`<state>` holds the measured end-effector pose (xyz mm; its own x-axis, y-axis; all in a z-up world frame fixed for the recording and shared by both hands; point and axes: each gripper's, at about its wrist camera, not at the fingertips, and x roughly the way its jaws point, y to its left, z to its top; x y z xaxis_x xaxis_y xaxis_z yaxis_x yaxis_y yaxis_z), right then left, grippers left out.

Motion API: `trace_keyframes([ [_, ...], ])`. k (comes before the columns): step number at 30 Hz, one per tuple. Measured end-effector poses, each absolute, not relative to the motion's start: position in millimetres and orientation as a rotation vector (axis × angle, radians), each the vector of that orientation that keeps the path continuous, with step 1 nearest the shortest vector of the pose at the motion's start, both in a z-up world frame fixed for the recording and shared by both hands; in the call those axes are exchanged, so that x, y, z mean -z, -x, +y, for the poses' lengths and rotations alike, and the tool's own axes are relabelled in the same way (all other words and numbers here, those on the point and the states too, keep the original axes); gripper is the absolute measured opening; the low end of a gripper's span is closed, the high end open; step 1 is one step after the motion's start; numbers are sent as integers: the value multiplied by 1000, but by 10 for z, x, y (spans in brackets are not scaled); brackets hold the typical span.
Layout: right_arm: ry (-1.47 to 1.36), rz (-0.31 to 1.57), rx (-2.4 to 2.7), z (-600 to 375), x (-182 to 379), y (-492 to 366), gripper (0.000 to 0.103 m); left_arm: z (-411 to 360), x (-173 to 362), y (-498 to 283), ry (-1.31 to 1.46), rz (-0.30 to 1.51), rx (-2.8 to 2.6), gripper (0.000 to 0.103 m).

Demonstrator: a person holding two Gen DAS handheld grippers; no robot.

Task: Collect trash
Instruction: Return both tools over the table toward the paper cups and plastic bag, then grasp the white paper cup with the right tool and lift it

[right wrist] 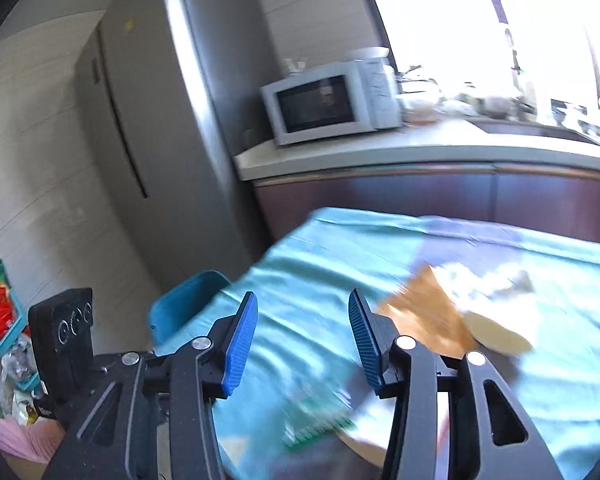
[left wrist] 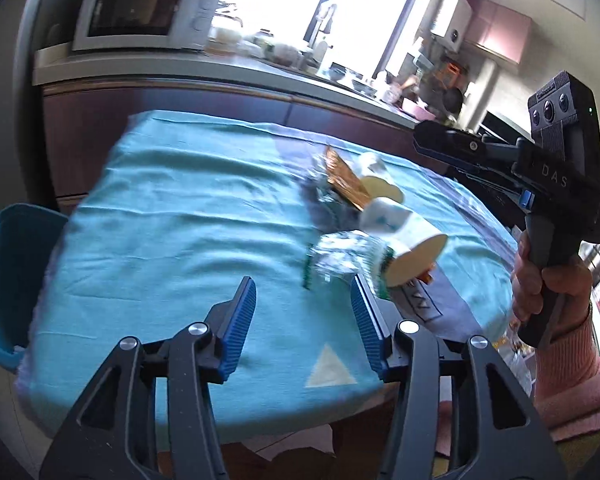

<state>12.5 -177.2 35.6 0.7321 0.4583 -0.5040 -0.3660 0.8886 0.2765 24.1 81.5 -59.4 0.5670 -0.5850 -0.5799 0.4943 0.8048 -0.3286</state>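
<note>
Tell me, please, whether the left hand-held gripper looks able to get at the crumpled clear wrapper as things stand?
Probably yes: the left hand-held gripper is open and empty, and the wrapper lies just ahead on the cloth with nothing between. A paper cup crowds its right side.

Trash pile [left wrist: 364,216] motion-blurred in both views; wrapper print illegible. Blue bin [left wrist: 8,280] cut off at left edge.
</note>
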Motion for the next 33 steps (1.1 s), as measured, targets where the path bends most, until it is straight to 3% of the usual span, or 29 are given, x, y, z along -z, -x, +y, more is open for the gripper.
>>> trace_keyframes([
  [5, -178, 639, -362, -2146, -117, 105, 48, 508, 663, -232, 105, 755, 692, 59],
  [14, -151, 694, -346, -2231, 232, 185, 49, 185, 751, -335, 37, 786, 679, 63],
  [21, -158, 703, -341, -2213, 366, 111, 48, 107, 787, -410, 48, 816, 656, 61],
  [25, -185, 709, -340, -2236, 409, 62, 39, 76, 821, -465, 47, 832, 635, 53],
  [30, -264, 705, -413, -2336, 409, 67, 39, 104, 851, -524, 57, 843, 607, 51],
  [33, -350, 759, -506, -2434, 426, 36, 60, 145, 871, -574, 63, 848, 584, 47],
])
